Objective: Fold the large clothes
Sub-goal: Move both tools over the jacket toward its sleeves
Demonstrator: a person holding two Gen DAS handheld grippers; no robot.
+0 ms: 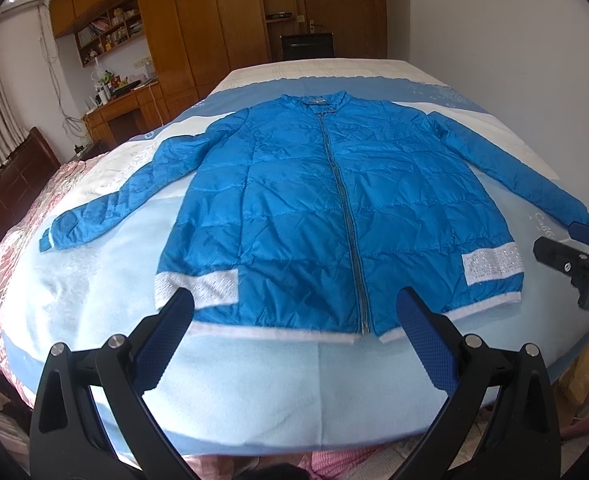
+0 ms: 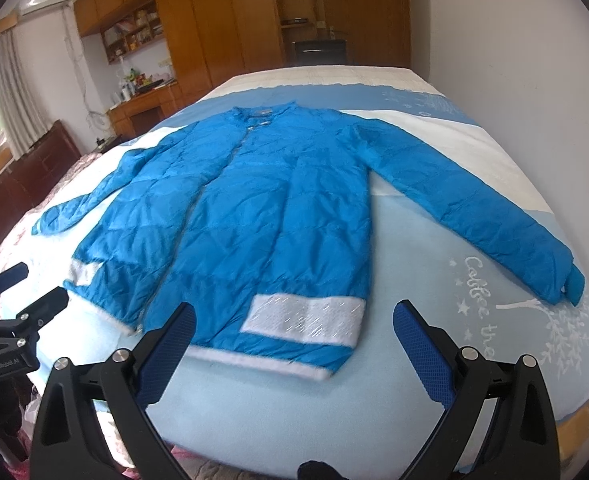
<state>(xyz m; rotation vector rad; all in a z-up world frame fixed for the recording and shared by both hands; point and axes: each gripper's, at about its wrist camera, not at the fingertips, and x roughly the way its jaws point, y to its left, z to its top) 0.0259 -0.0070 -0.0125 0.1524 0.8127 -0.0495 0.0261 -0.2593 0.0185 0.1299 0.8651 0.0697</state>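
Note:
A blue quilted jacket (image 1: 326, 208) lies flat and face up on the bed, zipped, collar at the far side, both sleeves spread out to the sides. It has white patches near the hem and a white hem band. It also shows in the right wrist view (image 2: 254, 232). My left gripper (image 1: 294, 312) is open and empty, hovering just above the near hem around the zipper's bottom end. My right gripper (image 2: 294, 320) is open and empty, above the hem's right corner by a white patch (image 2: 302, 318). The right gripper also appears at the right edge of the left wrist view (image 1: 574, 256).
The bed (image 1: 254, 392) carries a light blue and white cover; its near edge is just below the grippers. A pink quilt (image 1: 22, 216) lies at the left. A dark headboard (image 1: 10, 188), wooden desk (image 1: 126, 108) and wardrobes (image 1: 214, 28) stand beyond. A white wall (image 2: 514, 60) runs along the right.

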